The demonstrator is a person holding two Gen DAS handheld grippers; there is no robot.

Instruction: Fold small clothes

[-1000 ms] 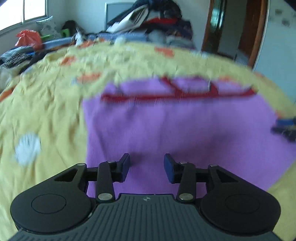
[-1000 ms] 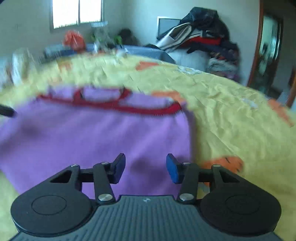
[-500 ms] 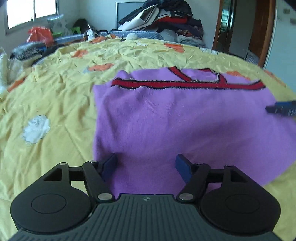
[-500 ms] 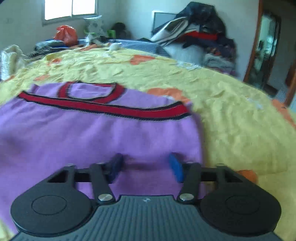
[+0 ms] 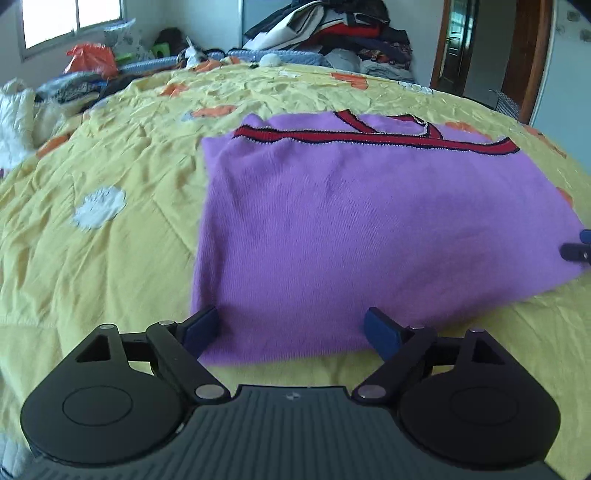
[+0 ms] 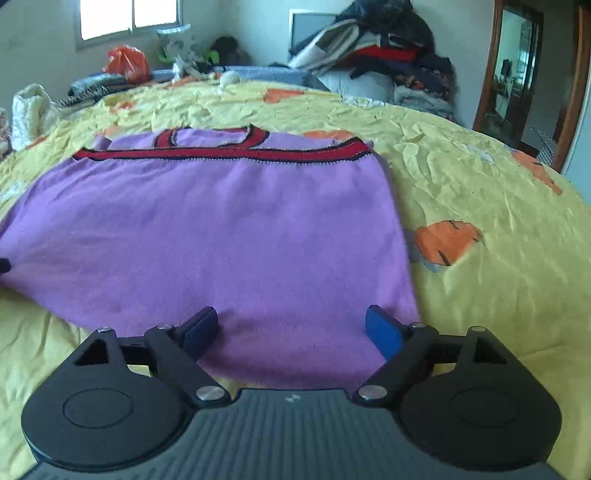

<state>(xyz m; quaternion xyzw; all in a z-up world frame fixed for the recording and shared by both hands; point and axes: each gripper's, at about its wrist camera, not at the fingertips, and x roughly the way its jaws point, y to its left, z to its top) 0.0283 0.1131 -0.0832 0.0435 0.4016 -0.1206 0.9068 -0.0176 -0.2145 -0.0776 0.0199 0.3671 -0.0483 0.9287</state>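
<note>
A purple knit garment [image 5: 351, 221] with red and black trim lies flat on a yellow bedspread [image 5: 92, 258], folded so the trim runs along its far edge. It also shows in the right wrist view [image 6: 221, 229]. My left gripper [image 5: 291, 328] is open wide over the garment's near left corner, holding nothing. My right gripper [image 6: 291, 325] is open wide over the near right corner, holding nothing. The right gripper's tip shows at the right edge of the left wrist view [image 5: 580, 247].
The bedspread [image 6: 480, 184] has orange and white patches. A heap of clothes [image 5: 332, 33] is piled at the far end of the bed. An orange bag [image 6: 127, 62] and clutter lie far left. A doorway [image 6: 517, 74] is at the right.
Both grippers have opened wider and drawn back toward the garment's near edge. The garment now lies still and flat.
</note>
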